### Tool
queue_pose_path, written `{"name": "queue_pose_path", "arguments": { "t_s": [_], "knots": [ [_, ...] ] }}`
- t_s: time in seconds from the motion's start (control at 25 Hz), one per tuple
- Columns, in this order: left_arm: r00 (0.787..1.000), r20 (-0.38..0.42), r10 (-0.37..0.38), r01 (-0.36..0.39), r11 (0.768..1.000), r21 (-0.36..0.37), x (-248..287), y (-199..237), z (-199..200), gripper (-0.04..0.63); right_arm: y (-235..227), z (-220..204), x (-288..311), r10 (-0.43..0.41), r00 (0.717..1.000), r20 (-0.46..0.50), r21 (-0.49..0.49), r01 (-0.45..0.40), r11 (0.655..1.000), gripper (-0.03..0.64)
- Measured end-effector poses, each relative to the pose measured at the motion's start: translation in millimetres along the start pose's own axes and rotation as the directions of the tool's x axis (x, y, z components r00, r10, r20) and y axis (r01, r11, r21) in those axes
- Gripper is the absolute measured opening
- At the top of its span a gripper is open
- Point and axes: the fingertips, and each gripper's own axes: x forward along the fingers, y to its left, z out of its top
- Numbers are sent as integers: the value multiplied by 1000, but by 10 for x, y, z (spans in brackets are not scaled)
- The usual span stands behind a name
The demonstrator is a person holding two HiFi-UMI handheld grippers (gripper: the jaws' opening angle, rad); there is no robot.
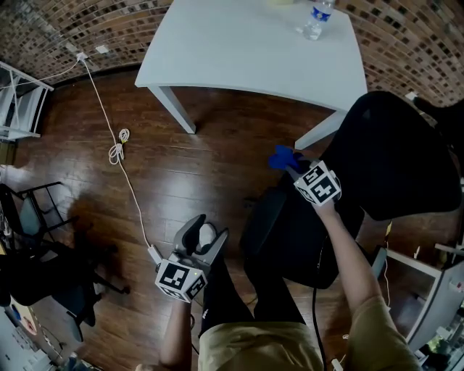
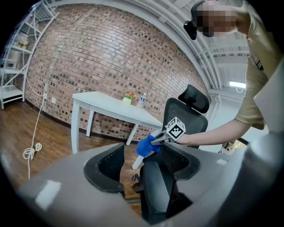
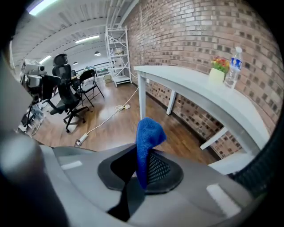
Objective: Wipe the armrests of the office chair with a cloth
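The black office chair (image 1: 395, 156) stands at the right, its near armrest (image 1: 262, 217) a dark pad beside the seat. My right gripper (image 1: 290, 168) is shut on a blue cloth (image 1: 281, 157) just above that armrest's far end, near the table leg. In the right gripper view the cloth (image 3: 146, 142) hangs pinched between the jaws. My left gripper (image 1: 205, 238) hovers lower left of the chair, open and holding nothing. In the left gripper view the armrest (image 2: 155, 190) shows close ahead, with the cloth (image 2: 145, 145) and chair back (image 2: 184, 119) beyond.
A white table (image 1: 254, 51) with a water bottle (image 1: 315, 18) stands behind the chair. A white cable with a power strip (image 1: 116, 152) runs across the wooden floor. Another dark chair (image 1: 43, 268) sits lower left, and a white shelf (image 1: 14, 101) stands at the left edge.
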Motion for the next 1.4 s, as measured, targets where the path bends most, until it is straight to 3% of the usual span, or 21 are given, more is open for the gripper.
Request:
{"name": "queue_pose_path", "arguments": {
  "t_s": [0.08, 0.12, 0.2, 0.24, 0.4, 0.64, 0.76, 0.96, 1.08, 1.16, 1.28, 1.4],
  "knots": [
    [1000, 9, 6, -6, 1000, -10, -40, 39, -48, 267, 212, 39, 132, 68, 997, -29, -24, -69, 997, 29],
    [1000, 18, 7, -7, 1000, -13, -64, 61, -70, 267, 406, 19, 222, 144, 988, -61, -29, -146, 989, 29],
    [999, 29, 14, -13, 1000, -22, -122, 97, -74, 267, 875, -89, 391, 310, 939, -151, -46, -320, 946, 29],
    [999, 29, 19, -19, 999, -26, -155, 110, -53, 267, 1063, -136, 449, 354, 916, -188, -68, -372, 926, 29],
    [998, 43, 40, -38, 999, -34, -303, 190, 36, 267, 1583, -113, 523, 438, 871, -222, -112, -469, 876, 31],
    [995, 83, 64, -62, 998, -24, -536, 259, 103, 267, 2699, -256, 405, 604, 740, -295, -141, -660, 738, 32],
    [992, 95, 78, -76, 997, -25, -661, 279, 157, 267, 3128, -355, 324, 621, 711, -330, -182, -693, 697, 31],
    [990, 108, 93, -89, 995, -42, -779, 263, 111, 267, 3512, -493, 182, 633, 699, -334, -197, -708, 678, 31],
    [991, 100, 89, -85, 995, -47, -804, 216, 63, 267, 3704, -721, 3, 651, 654, -385, -212, -750, 627, 31],
    [992, 94, 87, -82, 995, -52, -792, 171, 40, 267, 3731, -935, -106, 648, 639, -414, -225, -762, 607, 31],
    [993, 93, 79, -74, 996, -48, -745, 119, 48, 267, 3632, -1182, -258, 653, 631, -420, -181, -763, 621, 31],
    [993, 94, 68, -65, 997, -42, -693, 92, 58, 267, 3375, -1397, -296, 640, 649, -411, -115, -733, 670, 31]
  ]
}}
